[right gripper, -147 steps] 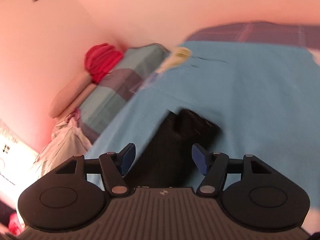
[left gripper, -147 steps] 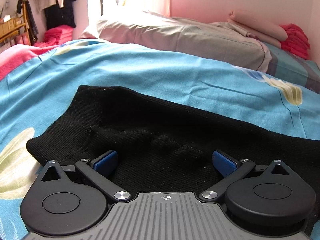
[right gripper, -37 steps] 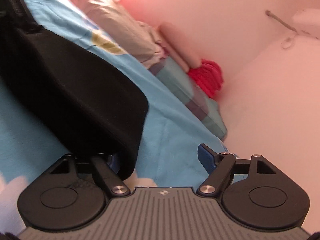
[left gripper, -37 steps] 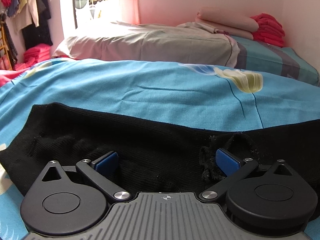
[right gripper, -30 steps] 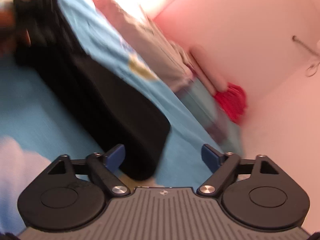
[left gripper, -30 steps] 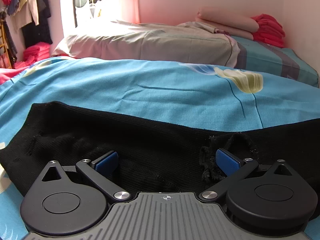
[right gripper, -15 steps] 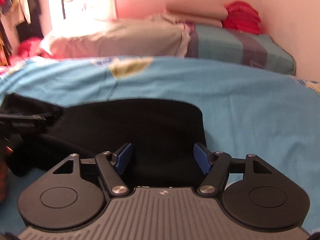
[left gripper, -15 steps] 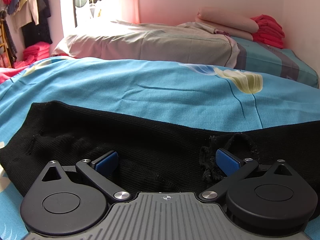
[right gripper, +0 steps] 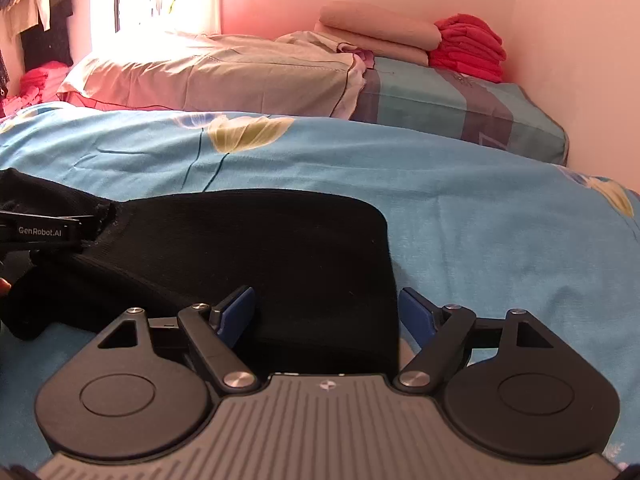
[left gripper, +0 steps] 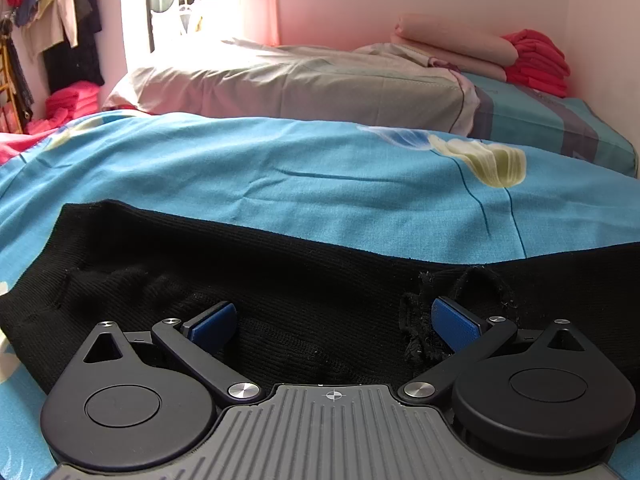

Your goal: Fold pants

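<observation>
Black knit pants (left gripper: 280, 272) lie flat across the blue bedspread (left gripper: 280, 168). My left gripper (left gripper: 334, 322) is open and low over the waist end, with a frayed loop of fabric (left gripper: 460, 284) by its right pad. In the right wrist view the folded leg end of the pants (right gripper: 256, 244) lies in front. My right gripper (right gripper: 326, 312) is open, its pads astride the near edge of the fabric. The left gripper (right gripper: 40, 232) shows at the left edge, resting on the pants.
A grey pillow (left gripper: 300, 84) lies at the head of the bed. Folded pink and red blankets (right gripper: 440, 44) are stacked in the far right corner by the wall. Clothes hang at the far left (left gripper: 52, 28).
My right gripper swung round from a tilted, blurred view and came down level at the leg end of the pants. The left gripper has stayed almost still.
</observation>
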The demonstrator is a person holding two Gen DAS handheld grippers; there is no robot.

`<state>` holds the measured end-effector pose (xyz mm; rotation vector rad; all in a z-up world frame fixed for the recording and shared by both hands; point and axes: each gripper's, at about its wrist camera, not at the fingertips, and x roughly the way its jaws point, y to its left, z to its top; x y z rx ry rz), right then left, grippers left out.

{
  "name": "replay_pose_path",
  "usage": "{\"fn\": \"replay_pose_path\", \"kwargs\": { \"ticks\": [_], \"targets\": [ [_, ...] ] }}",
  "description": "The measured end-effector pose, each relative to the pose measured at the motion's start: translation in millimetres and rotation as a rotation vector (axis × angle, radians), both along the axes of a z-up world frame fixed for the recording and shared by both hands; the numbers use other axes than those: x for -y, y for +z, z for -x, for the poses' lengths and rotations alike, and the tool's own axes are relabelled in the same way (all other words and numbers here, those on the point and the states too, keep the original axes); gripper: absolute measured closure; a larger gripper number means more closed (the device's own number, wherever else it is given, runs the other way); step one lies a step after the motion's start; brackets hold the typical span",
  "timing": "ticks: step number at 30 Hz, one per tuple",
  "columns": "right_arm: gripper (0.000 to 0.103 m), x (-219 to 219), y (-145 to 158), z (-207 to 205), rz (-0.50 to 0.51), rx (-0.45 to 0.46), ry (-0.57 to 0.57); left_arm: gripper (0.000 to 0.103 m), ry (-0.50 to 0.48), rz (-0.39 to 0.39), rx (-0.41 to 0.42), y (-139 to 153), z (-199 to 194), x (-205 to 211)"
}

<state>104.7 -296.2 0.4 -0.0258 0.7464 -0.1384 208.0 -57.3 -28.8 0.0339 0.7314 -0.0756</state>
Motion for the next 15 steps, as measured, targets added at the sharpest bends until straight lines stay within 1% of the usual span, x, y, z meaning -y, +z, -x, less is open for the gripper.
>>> {"fn": "replay_pose_path", "kwargs": {
  "ticks": [4, 7, 9, 11, 13, 15],
  "targets": [
    [0.020, -5, 10, 5, 0.034, 0.034, -0.013, 0.000, 0.000, 0.014, -0.005, 1, -1, -1],
    [0.019, -14, 16, 8, 0.067, 0.058, 0.012, 0.000, -0.017, 0.044, -0.014, 4, -1, -5],
    [0.018, -19, 12, 5, 0.081, 0.041, 0.032, 0.000, -0.031, 0.062, -0.024, 8, -1, -7],
    [0.018, -24, 1, 0, 0.104, -0.010, 0.038, 0.000, -0.032, 0.069, -0.024, 15, 1, -9],
    [0.017, -24, -4, 0, 0.108, -0.008, 0.034, 0.000, -0.041, 0.070, -0.011, 23, 6, -12],
    [0.017, -23, -1, 1, 0.093, -0.007, 0.018, 0.000, -0.043, 0.075, -0.002, 31, 12, -16]
  ]
}}
